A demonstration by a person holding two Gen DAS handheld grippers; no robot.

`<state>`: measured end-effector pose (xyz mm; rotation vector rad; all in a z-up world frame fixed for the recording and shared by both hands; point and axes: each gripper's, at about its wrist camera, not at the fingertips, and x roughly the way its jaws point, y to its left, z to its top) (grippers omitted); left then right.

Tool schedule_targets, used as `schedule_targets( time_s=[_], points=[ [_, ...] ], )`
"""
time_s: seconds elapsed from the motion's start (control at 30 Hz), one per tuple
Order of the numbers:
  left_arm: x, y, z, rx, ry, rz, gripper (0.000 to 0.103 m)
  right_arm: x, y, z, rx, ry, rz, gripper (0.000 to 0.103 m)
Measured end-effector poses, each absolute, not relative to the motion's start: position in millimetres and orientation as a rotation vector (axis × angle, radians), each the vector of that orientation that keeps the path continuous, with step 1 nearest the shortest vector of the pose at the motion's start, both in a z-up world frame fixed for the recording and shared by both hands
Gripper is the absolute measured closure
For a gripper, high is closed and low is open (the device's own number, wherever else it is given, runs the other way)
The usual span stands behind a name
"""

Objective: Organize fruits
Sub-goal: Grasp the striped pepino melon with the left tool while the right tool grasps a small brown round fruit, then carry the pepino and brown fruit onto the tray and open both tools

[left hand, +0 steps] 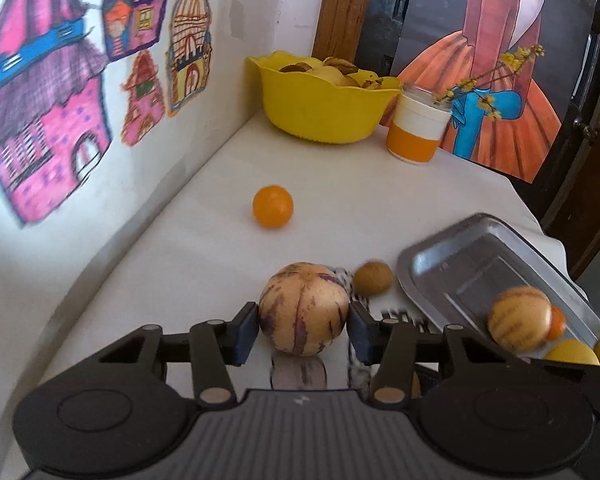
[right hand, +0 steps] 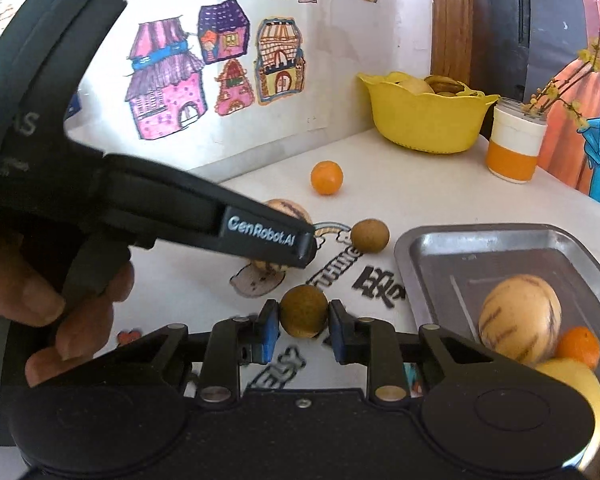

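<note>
Both views sit low and close over a white table [left hand: 204, 216], each looking forward and downward along its own gripper's fingers toward the far corner. The left wrist view faces the yellow bowl [left hand: 320, 108] at upper centre. The right wrist view sees that bowl [right hand: 424, 120] at upper right. Both share the orange [left hand: 273, 206] and the metal tray [right hand: 440, 256].

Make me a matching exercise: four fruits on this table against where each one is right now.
Fruits:
1. striped melon
2. dark brown fruit
3. orange
4. light brown fruit

Places:
A. loose on the table, next to the tray
B. between the right gripper fingers
C. between the left gripper fingers
D. alone on the table, nearer the yellow bowl

Pairs: 1-C, 2-B, 3-D, 4-A
</note>
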<state>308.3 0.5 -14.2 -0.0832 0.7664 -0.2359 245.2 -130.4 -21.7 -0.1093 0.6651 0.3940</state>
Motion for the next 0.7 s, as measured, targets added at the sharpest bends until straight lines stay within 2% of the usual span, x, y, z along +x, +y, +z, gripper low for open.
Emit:
schedule_targets(
  time_s=[0.7],
  points=[
    [216.7,-43.8,16.7,-0.130,0.730,-0.294,0.051,130.8,-201.0,13.9,-0.032,0.576,0.346,0.074]
  ],
)
